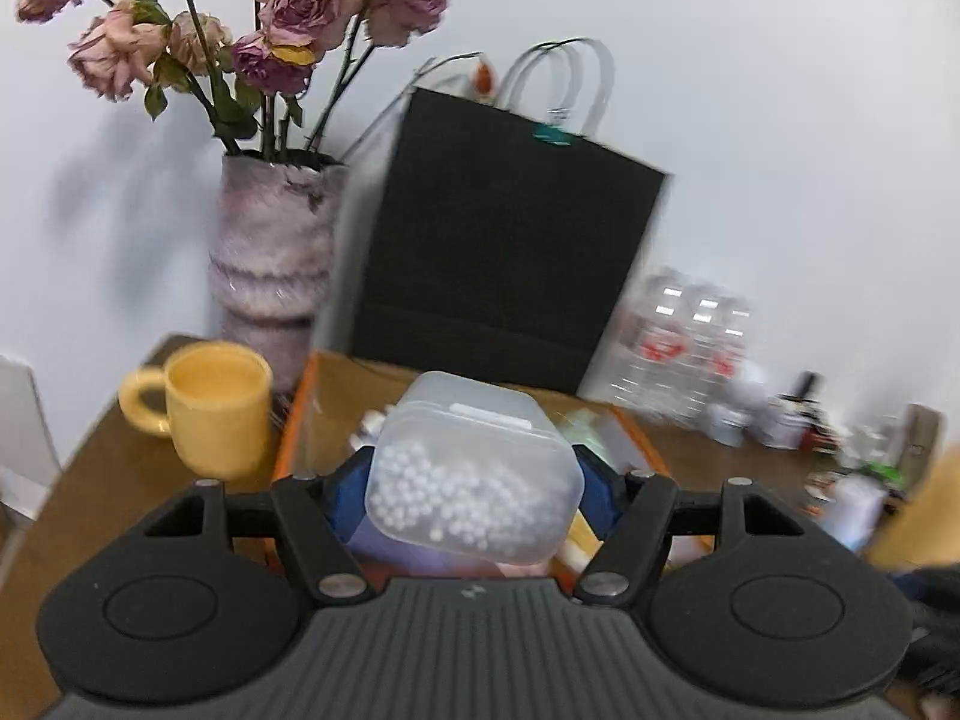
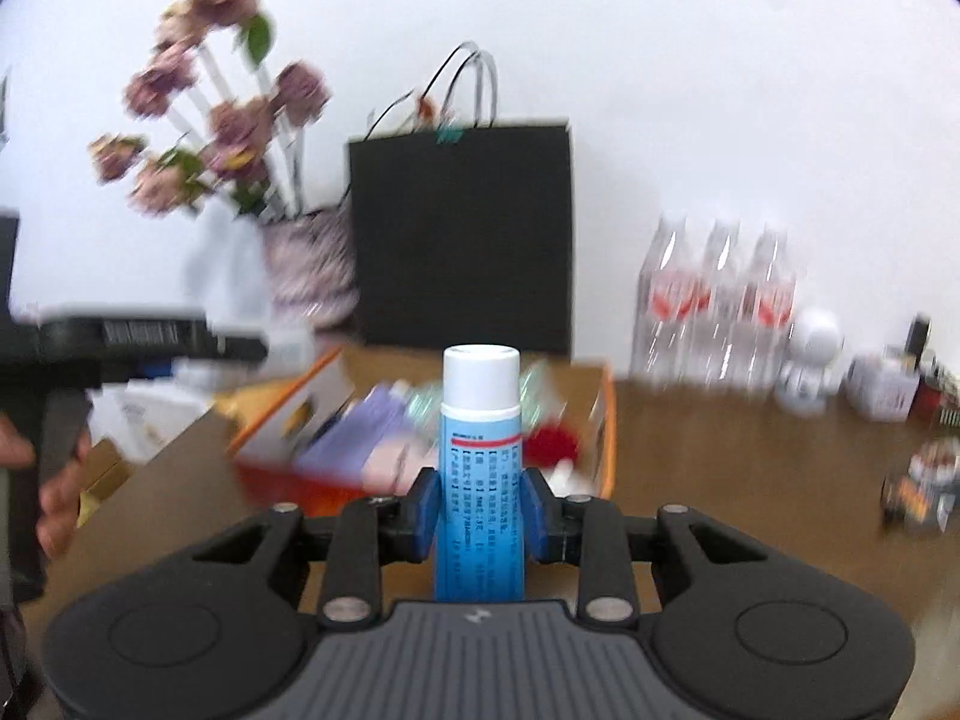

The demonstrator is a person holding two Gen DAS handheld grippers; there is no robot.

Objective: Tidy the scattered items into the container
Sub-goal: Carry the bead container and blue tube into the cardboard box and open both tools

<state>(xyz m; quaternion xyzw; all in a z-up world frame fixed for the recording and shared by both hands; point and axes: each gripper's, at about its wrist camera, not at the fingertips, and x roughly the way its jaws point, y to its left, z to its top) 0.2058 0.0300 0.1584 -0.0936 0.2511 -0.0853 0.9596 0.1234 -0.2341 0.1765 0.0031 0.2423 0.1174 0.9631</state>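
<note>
A clear box of white beads is clamped at frame centre by the left gripper, above the orange-rimmed container. A blue bottle is pinched upright by the right gripper, low at centre. A wooden table and white wall are seen behind.

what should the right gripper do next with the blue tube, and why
Probably carry the blue tube forward over the orange box and let go there: the right gripper already clamps it, lifted off the table, with the box just ahead.
</note>
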